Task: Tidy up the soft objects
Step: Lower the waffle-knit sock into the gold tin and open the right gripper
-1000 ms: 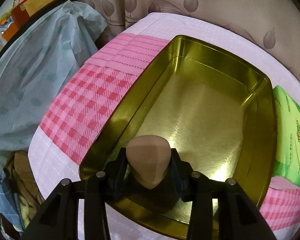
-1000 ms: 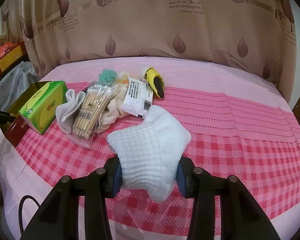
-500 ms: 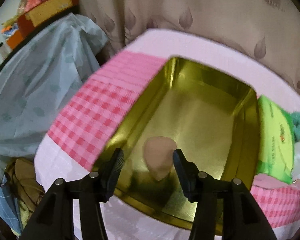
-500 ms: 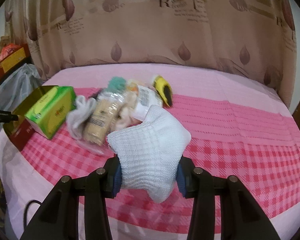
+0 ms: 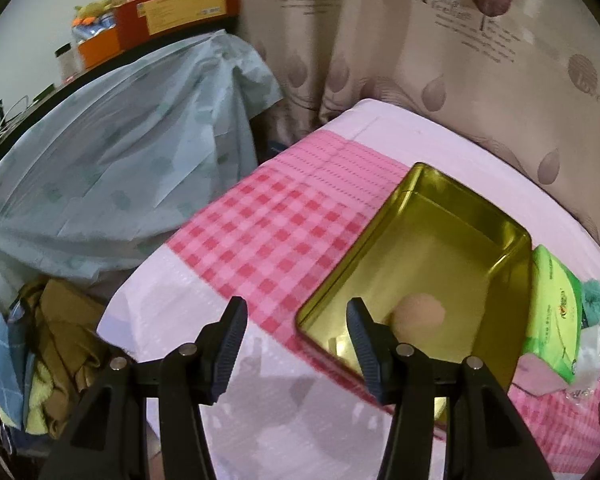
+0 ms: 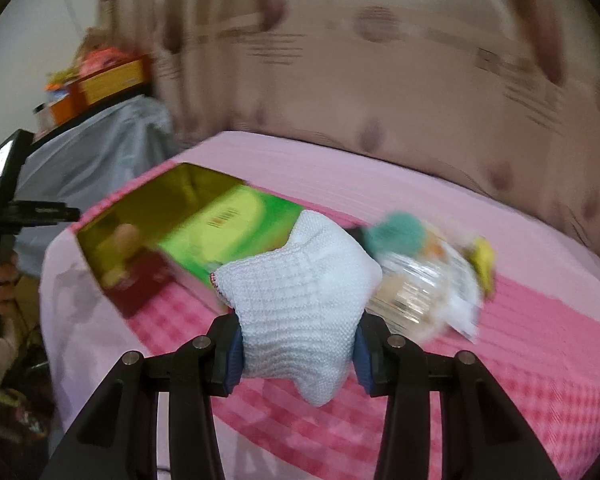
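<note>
Watching from beside the bed, I am seeing the right gripper (image 6: 298, 354) clamping a white knitted sock (image 6: 300, 304) between its blue pads, hanging just in front of the gold tin (image 5: 416, 208). The left gripper (image 5: 296, 344) is standing released, nothing between its jaws, off the tin's near left corner over the pink checked bedspread (image 5: 268, 240).

The risk, to my eye, is that the sock is drooping below the pads and could be catching on the tin's thin metal rim, draping over the edge instead of dropping inside. It could also be snagging the green tissue pack (image 5: 556, 308) lying against the tin's far side, or dragging the crinkly plastic packets just beyond it.

The tin is rectangular, glossy and hard, with a mirror-like floor. A beige teardrop sponge (image 5: 418, 314), smooth and squashy, is resting inside near the tin's front wall. The sock is looking ribbed, thick and floppy. The tissue pack is looking soft-sided.
</note>
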The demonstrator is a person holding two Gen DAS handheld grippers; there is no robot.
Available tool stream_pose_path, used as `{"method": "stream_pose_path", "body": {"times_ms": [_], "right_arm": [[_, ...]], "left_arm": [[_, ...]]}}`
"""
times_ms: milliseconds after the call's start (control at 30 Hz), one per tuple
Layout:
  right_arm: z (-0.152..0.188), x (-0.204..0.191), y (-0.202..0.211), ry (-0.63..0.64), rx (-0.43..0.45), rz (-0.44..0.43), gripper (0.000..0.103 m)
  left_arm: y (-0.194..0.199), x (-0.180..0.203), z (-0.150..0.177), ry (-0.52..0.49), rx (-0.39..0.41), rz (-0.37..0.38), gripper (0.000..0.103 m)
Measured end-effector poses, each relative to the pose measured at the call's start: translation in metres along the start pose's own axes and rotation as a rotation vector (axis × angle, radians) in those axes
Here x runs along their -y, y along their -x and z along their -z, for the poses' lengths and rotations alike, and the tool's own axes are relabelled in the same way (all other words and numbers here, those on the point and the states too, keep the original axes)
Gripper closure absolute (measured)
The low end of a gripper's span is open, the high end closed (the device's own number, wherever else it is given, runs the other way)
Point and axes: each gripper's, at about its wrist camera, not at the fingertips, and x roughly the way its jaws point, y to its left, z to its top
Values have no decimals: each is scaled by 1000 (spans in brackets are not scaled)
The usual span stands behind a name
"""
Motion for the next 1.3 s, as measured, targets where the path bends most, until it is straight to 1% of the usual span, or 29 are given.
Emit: {"method": "stream_pose_path", "body": {"times_ms": [100, 267, 467, 633, 900, 1000, 1300], "right_arm": [[-15, -30, -12, 51, 4, -61, 63], [-35, -81, -36, 129, 3, -146, 63], [-51, -124, -67, 179, -26, -201, 63], [-55, -150, -85, 232, -40, -217, 63], [-60, -168, -113, 256, -75, -220, 62], [-62, -172, -122, 238, -87, -227, 62], [-59, -181, -137, 229, -121, -240, 56]], "left_arm": [[3, -9, 2, 21, 9, -30, 50], [4, -19, 1, 57, 13, -36, 50], [5, -27, 0, 87, 33, -72, 50], [5, -31, -1, 102, 35, -73, 50], [4, -35, -3, 117, 34, -78, 50], [4, -37, -3, 127, 32, -76, 50], [3, -37, -2, 127, 28, -75, 50]]}}
